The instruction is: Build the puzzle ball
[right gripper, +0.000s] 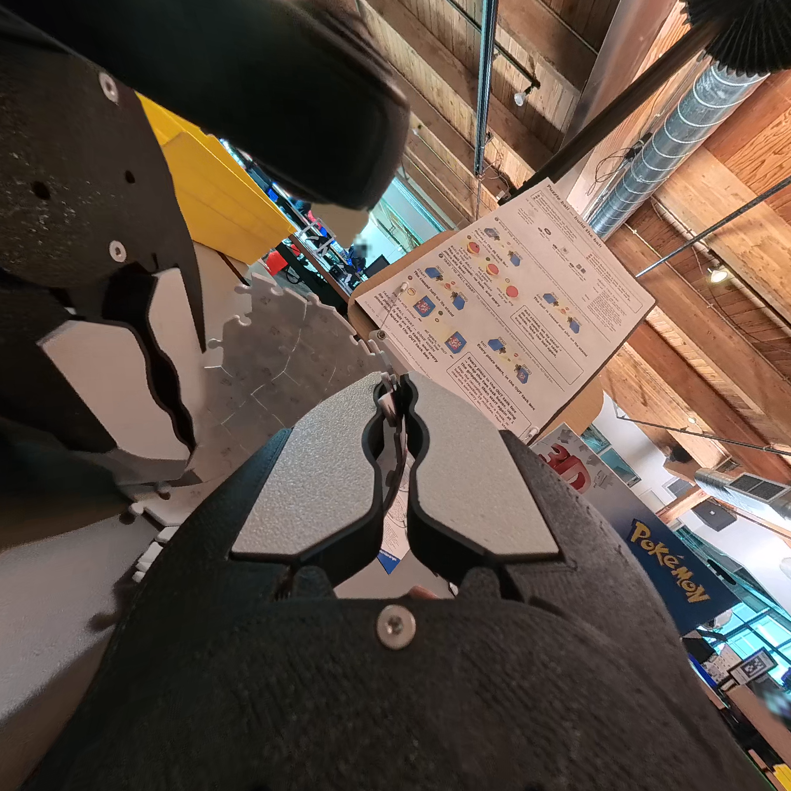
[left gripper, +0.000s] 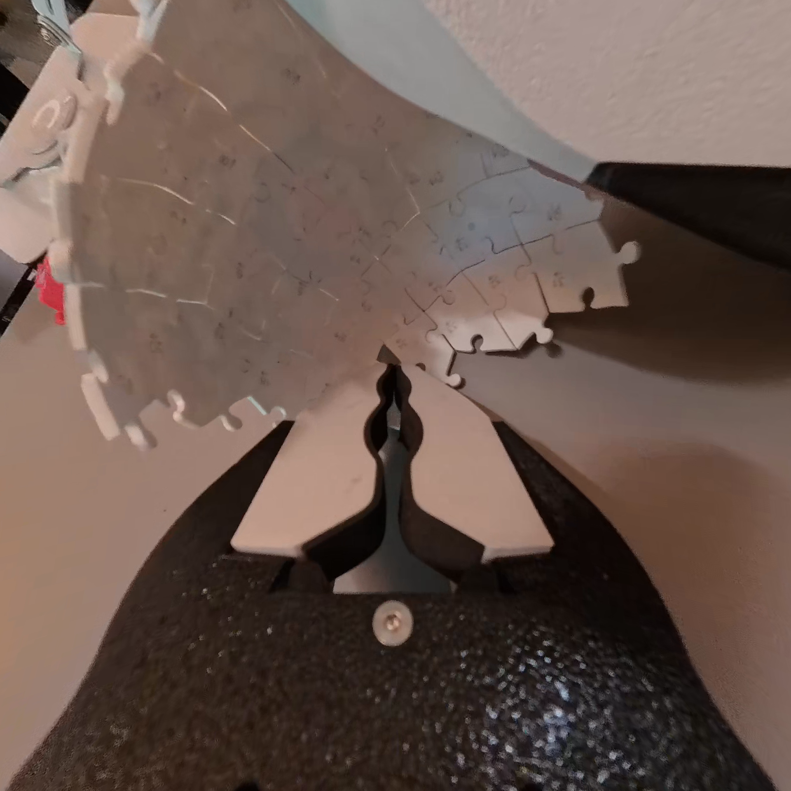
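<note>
1. The tabletop (left gripper: 107, 535) is pale and lies under both tools; a red bit (left gripper: 50, 295) shows at the left edge of the left wrist view, too cut off to name.
2. The puzzle shell (left gripper: 265, 239) is the largest task thing: a curved sheet of many grey interlocked pieces, seen from its inner side, held up off the tabletop; its rim is ragged with free tabs and notches all round, so I judge the ball well begun but far from closed.
3. The left tool (left gripper: 391, 368) has its jaws pinched narrow onto the shell's lower edge; it carries the shell.
4. The right tool (right gripper: 396, 385) is likewise nearly closed, gripping a thin piece (right gripper: 391, 411) edge-on between its jaws, right at the shell's rim (right gripper: 274, 355) in the right wrist view; whether that piece is loose or already joined I cannot tell.
5. What is left, in my judgement: seating this piece, then many more until the sheet curls shut.
6. An instruction sheet (right gripper: 513, 308) hangs behind.
</note>
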A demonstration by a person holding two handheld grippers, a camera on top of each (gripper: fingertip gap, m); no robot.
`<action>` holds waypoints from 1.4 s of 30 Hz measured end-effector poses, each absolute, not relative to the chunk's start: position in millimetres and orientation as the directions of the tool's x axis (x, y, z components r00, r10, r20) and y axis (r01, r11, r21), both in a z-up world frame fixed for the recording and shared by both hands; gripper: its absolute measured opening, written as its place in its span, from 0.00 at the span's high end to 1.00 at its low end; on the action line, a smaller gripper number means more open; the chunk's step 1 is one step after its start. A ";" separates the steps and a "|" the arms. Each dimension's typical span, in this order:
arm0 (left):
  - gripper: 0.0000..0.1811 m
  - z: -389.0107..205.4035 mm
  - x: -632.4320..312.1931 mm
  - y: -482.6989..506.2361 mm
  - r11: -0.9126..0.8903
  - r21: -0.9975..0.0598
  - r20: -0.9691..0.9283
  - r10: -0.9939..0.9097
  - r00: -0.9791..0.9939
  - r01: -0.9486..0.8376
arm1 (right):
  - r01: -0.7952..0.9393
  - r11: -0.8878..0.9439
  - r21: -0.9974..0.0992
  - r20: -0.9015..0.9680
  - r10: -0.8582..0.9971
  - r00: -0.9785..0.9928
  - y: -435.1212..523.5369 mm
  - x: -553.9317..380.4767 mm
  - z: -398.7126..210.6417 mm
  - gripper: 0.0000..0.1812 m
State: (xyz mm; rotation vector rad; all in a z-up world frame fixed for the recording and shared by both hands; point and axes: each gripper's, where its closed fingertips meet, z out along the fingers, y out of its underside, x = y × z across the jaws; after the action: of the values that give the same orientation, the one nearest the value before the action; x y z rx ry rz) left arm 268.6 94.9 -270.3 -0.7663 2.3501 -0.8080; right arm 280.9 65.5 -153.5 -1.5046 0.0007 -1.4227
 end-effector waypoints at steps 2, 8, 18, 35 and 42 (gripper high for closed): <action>1.00 -265.9 268.4 93.9 0.639 -0.700 -0.301 -0.668 -0.681 -0.317 | 0.604 -0.481 -0.636 0.740 -0.602 0.300 65.8 280.8 -153.5 0.97; 1.00 -253.7 269.0 105.2 0.647 -0.699 -0.366 -0.690 -0.624 -0.305 | 0.604 -0.483 -0.635 0.741 -0.601 0.299 65.7 281.1 -153.6 0.97; 0.83 -264.4 247.6 108.6 0.389 -0.702 -0.066 -0.869 -0.490 -0.596 | 0.603 -0.482 -0.636 0.741 -0.601 0.300 65.6 281.2 -153.7 0.97; 0.84 -273.6 248.3 105.7 0.401 -0.704 -0.056 -0.854 -0.517 -0.586 | 0.608 -0.473 -0.637 0.739 -0.600 0.307 66.8 279.2 -153.9 0.97; 0.93 -259.6 244.7 103.6 0.502 -0.734 -0.189 -0.798 -0.573 -0.457 | 0.608 -0.474 -0.638 0.738 -0.600 0.307 67.0 278.5 -154.2 0.97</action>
State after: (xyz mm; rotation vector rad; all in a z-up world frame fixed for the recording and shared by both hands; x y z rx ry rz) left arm 244.7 103.6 -259.6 -1.0277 2.2331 -0.8747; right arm 278.5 67.0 -154.2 -1.5026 -0.0071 -1.4152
